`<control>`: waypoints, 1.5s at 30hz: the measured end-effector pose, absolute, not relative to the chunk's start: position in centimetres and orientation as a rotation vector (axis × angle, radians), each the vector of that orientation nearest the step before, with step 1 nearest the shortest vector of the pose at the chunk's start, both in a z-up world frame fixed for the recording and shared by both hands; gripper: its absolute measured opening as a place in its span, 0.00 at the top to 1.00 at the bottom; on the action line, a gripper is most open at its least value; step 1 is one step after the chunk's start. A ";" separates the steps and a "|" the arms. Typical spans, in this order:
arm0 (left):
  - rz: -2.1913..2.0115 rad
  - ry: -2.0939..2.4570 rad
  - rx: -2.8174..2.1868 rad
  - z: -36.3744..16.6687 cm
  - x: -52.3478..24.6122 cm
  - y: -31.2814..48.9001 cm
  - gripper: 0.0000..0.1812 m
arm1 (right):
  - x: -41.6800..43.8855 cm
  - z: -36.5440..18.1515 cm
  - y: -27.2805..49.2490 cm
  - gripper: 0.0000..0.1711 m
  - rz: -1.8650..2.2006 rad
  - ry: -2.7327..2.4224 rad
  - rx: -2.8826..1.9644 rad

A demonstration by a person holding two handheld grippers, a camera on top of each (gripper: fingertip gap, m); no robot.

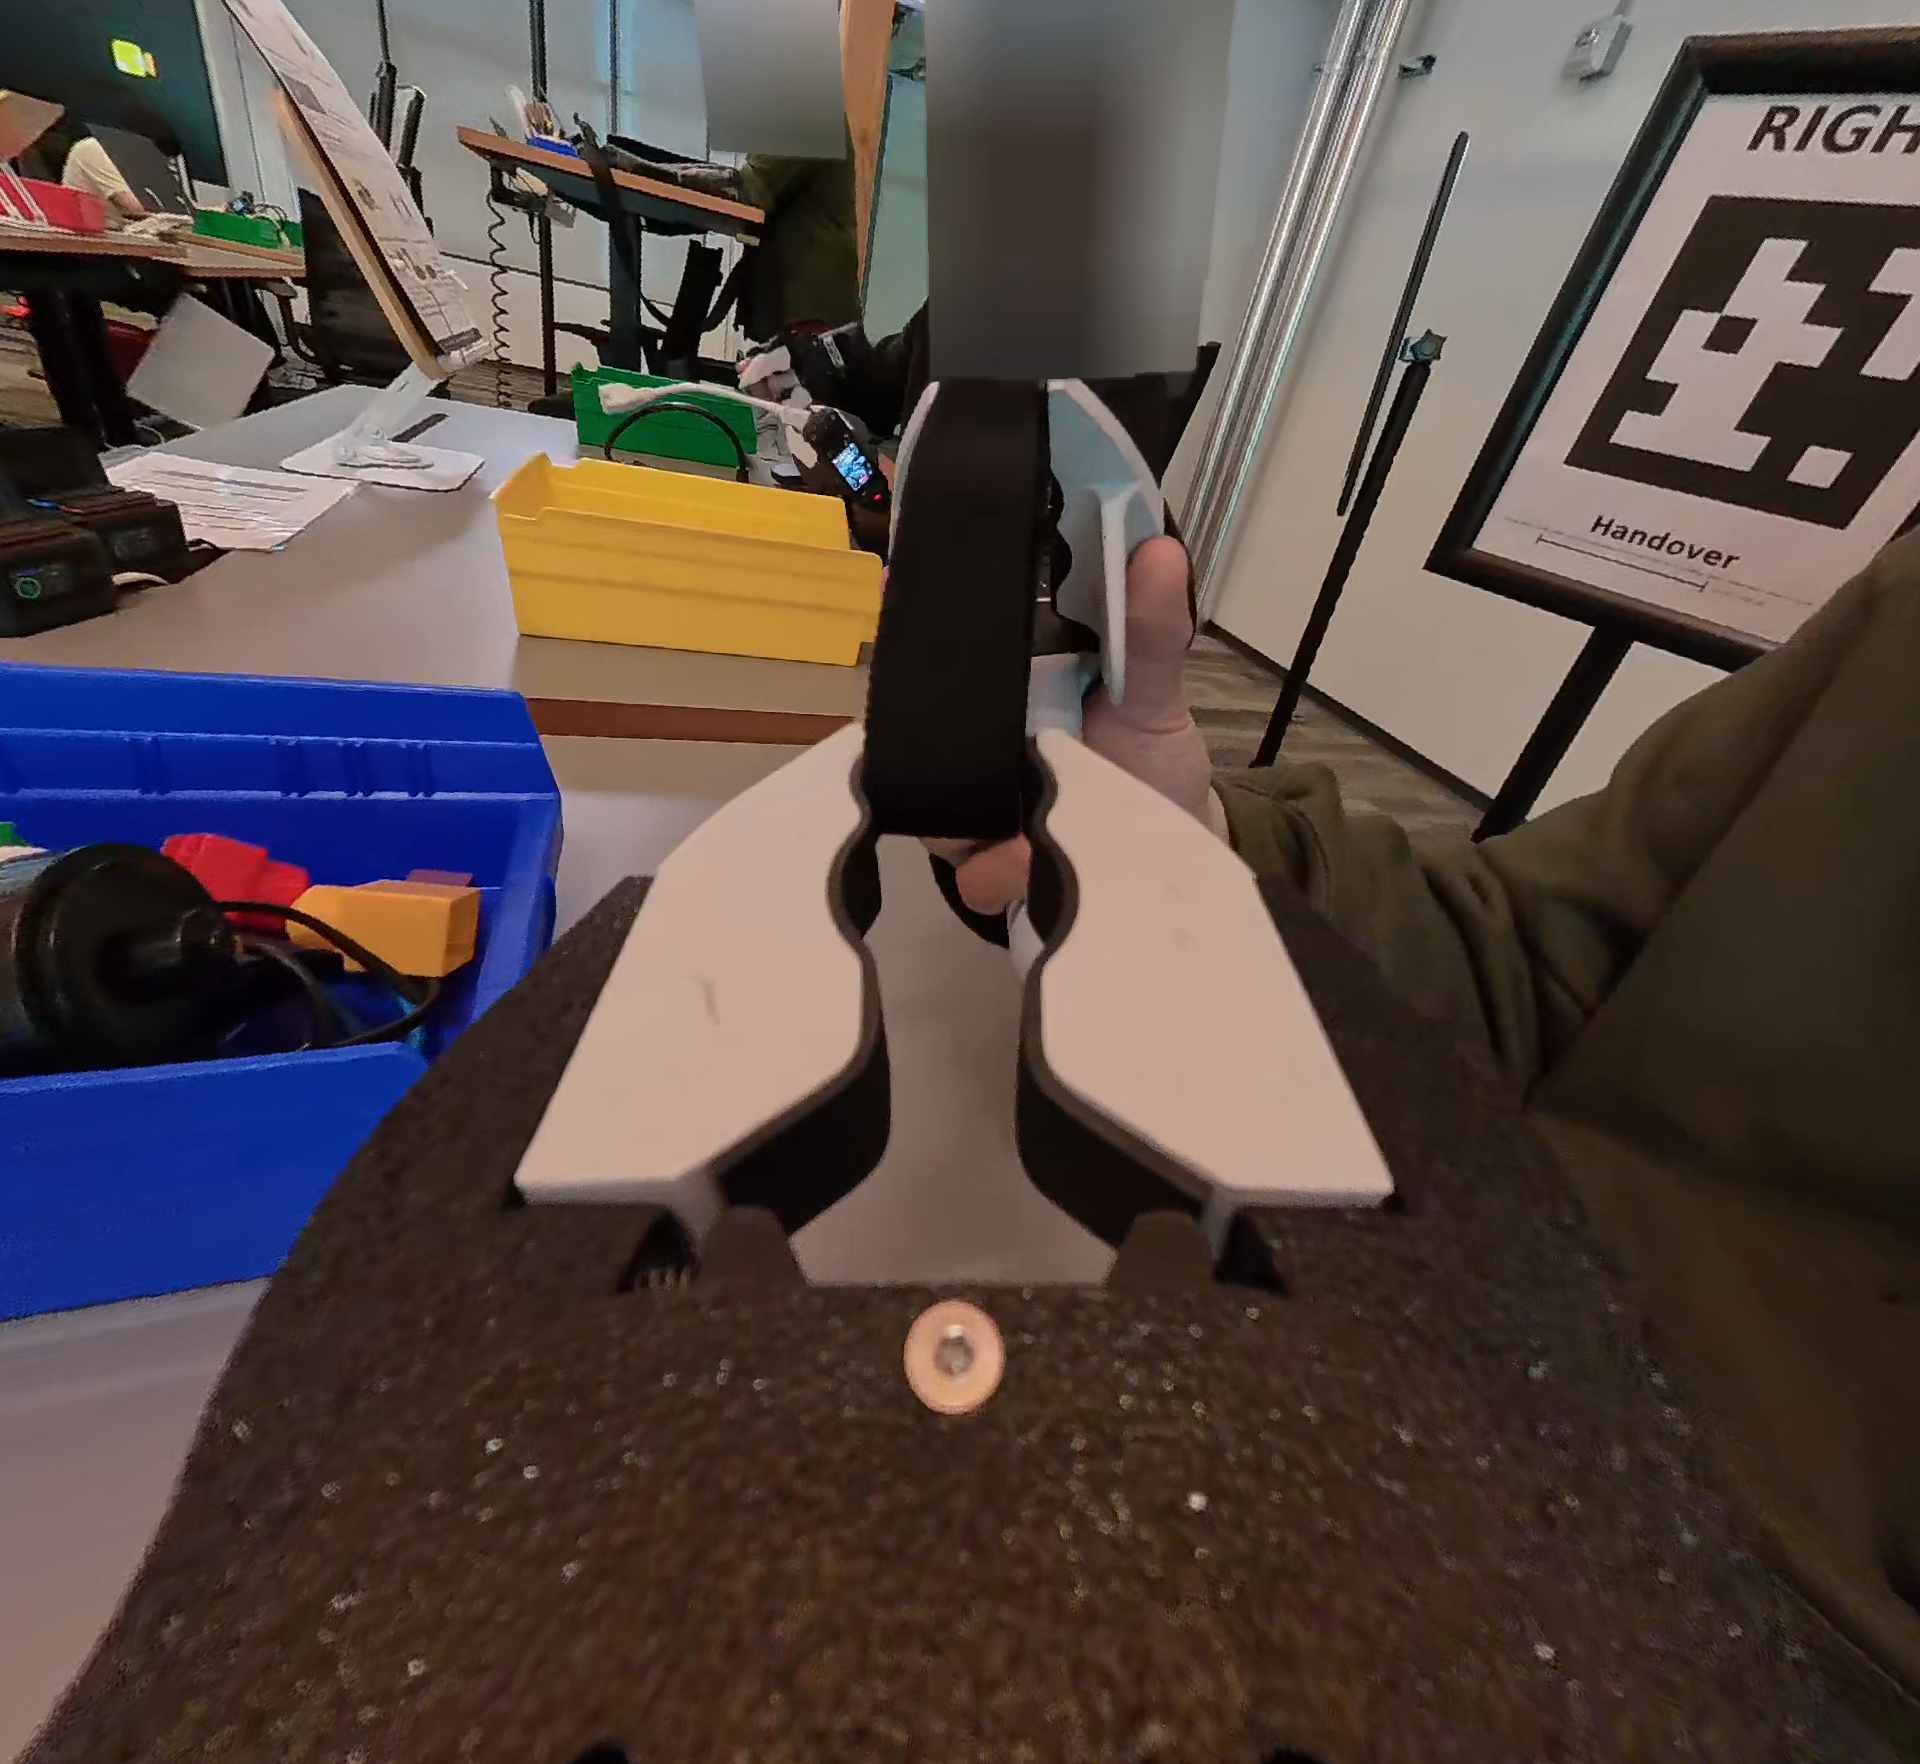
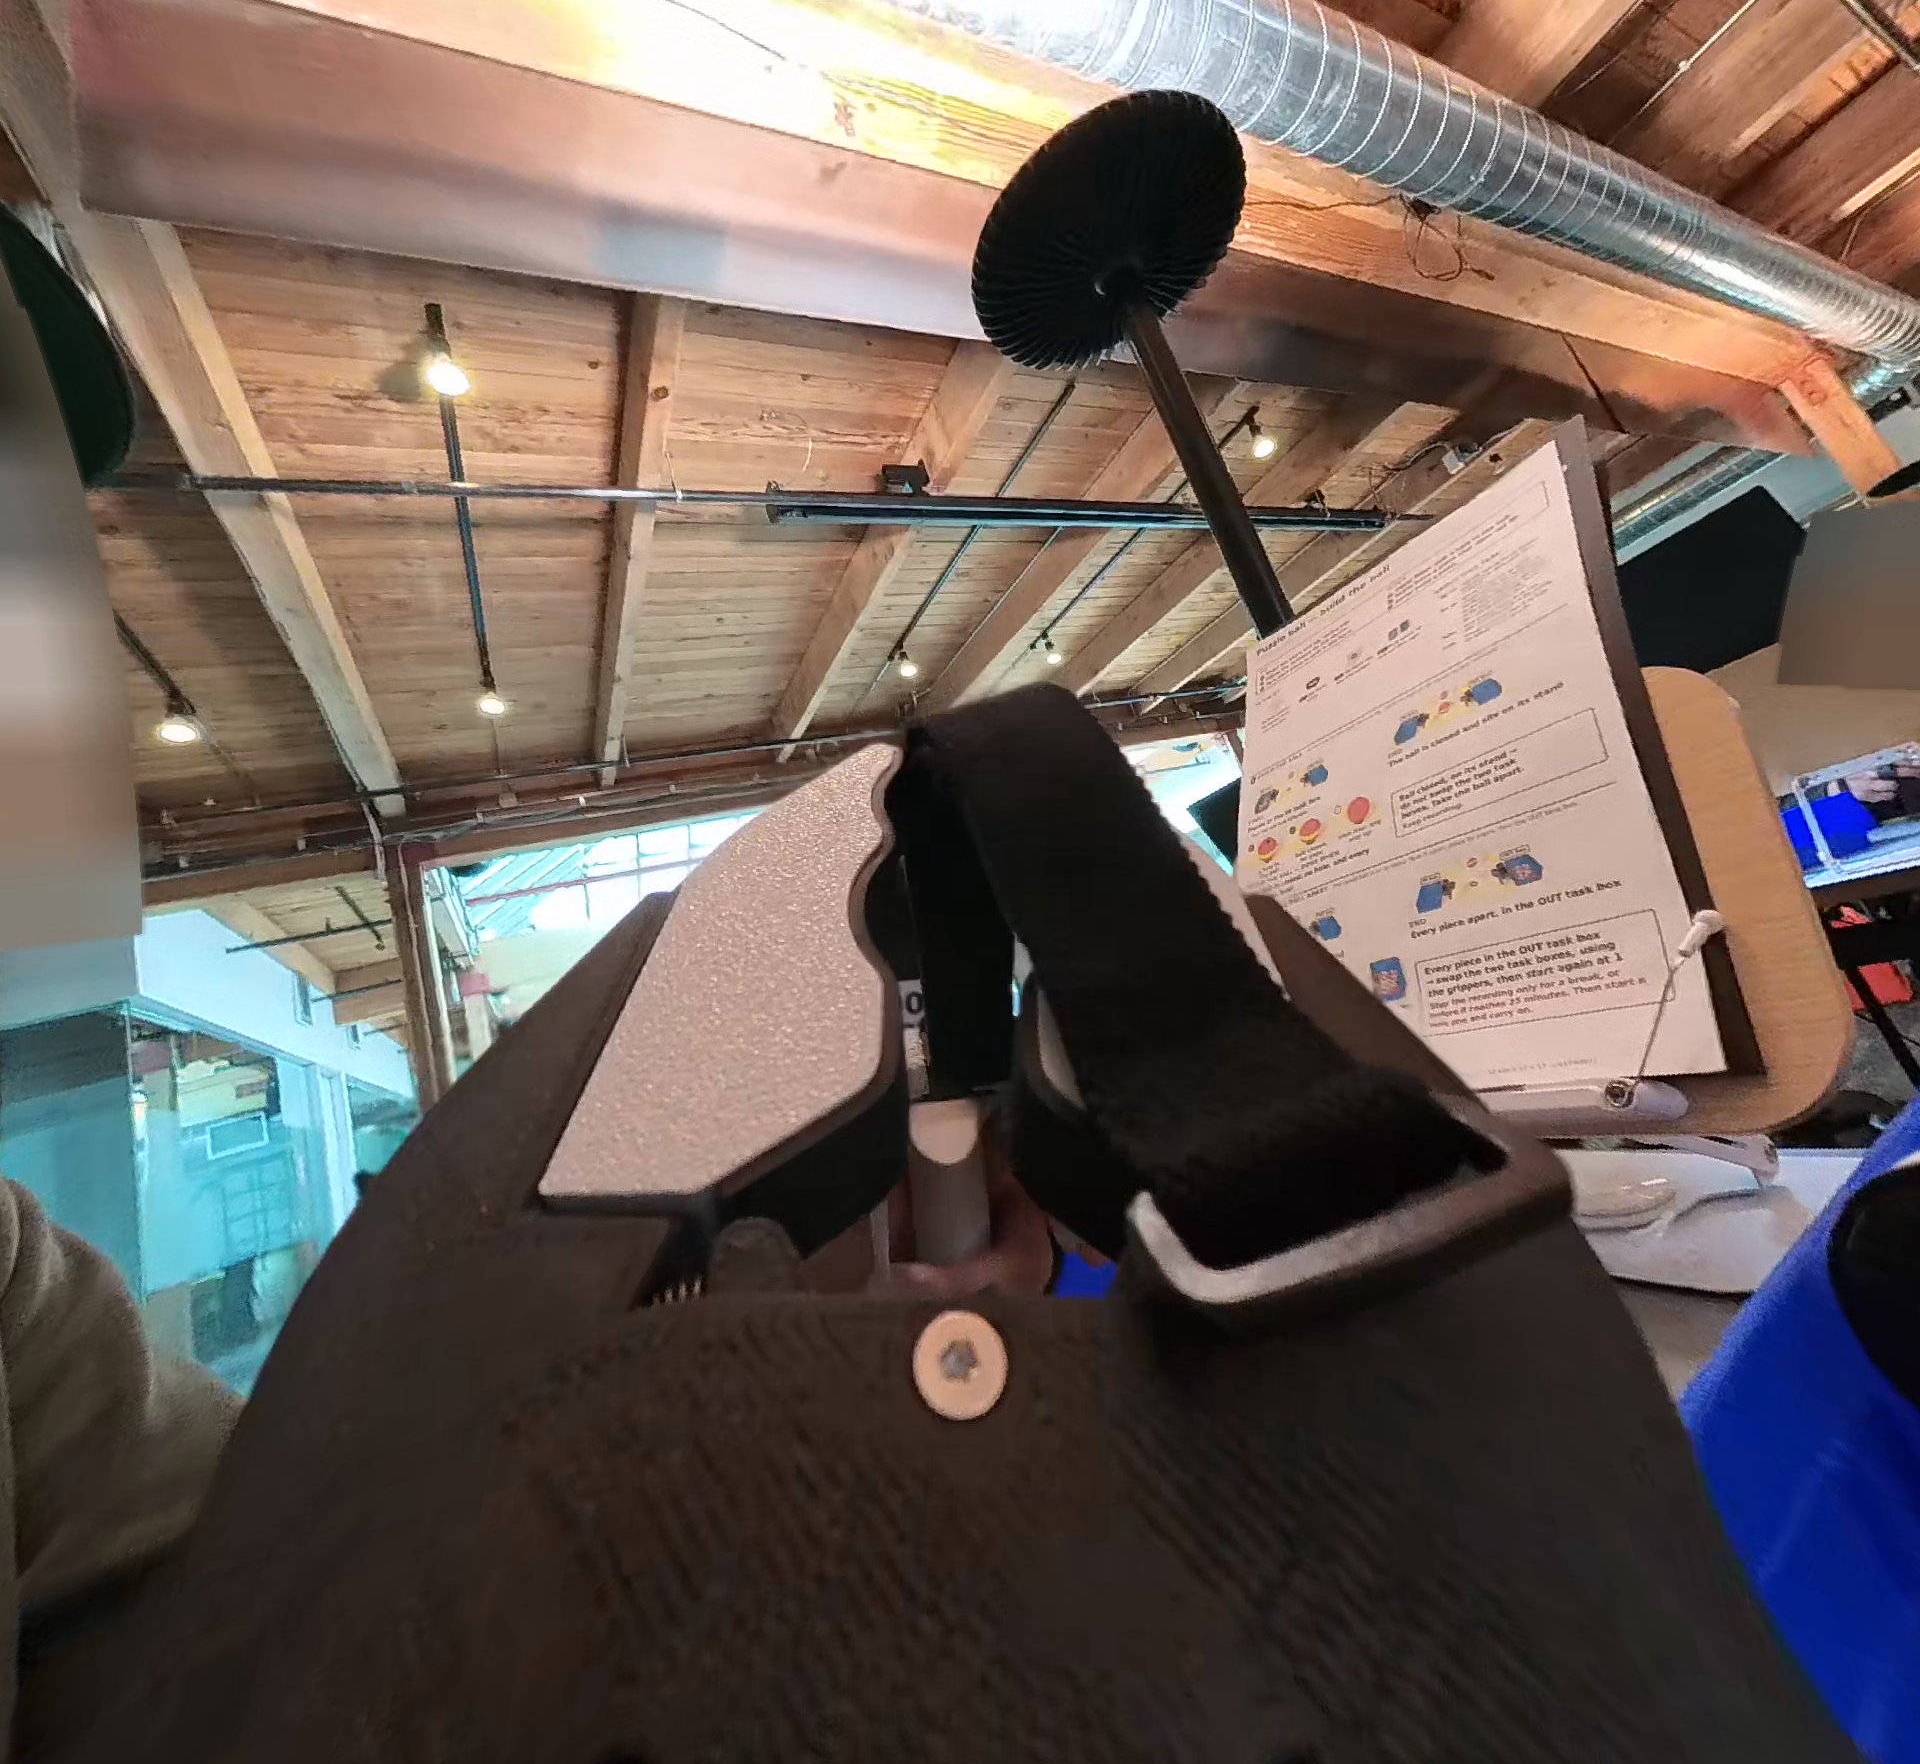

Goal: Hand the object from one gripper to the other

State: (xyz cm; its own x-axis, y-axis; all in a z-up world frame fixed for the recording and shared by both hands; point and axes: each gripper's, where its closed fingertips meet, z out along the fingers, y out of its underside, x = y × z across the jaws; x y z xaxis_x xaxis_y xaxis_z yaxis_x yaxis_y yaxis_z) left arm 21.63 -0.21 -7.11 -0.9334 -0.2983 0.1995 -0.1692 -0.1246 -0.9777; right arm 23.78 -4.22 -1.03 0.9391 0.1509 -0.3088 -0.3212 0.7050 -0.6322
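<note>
1. The left claw (image 1: 951,805) is clenched on a black strap (image 1: 951,613) standing upright above the bench (image 1: 343,613)
2. The right claw (image 2: 951,935) also grips the strap (image 2: 1122,966) near a blue bin (image 1: 260,1153)

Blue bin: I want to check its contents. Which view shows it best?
Left wrist view: the blue bin shows its inside, with coloured blocks and a black cable. Right wrist view catches only its blue wall.
</note>
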 end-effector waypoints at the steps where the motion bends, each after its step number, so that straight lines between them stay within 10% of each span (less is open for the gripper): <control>1: -2.222 2.015 -0.529 -7.0 21.5 -0.1 0.87 | 23.8 -1.1 -4.1 0.89 0.248 0.239 -0.762; 11: -1.887 1.835 -0.662 -4.9 23.3 5.9 0.89 | 26.6 -10.0 -2.0 0.51 -0.045 0.277 -1.493; 17: -1.743 1.771 -0.757 -3.6 23.2 7.9 0.90 | 29.9 -13.6 -3.4 0.45 -0.389 0.364 -1.748; 31: -1.579 1.908 -0.765 -4.7 22.7 5.0 0.90 | 24.8 -8.7 1.9 0.92 -0.788 0.056 -1.587; 45: -1.765 1.989 -0.591 -4.2 20.6 2.4 0.71 | 24.0 -5.9 0.2 0.97 -0.186 0.207 -1.303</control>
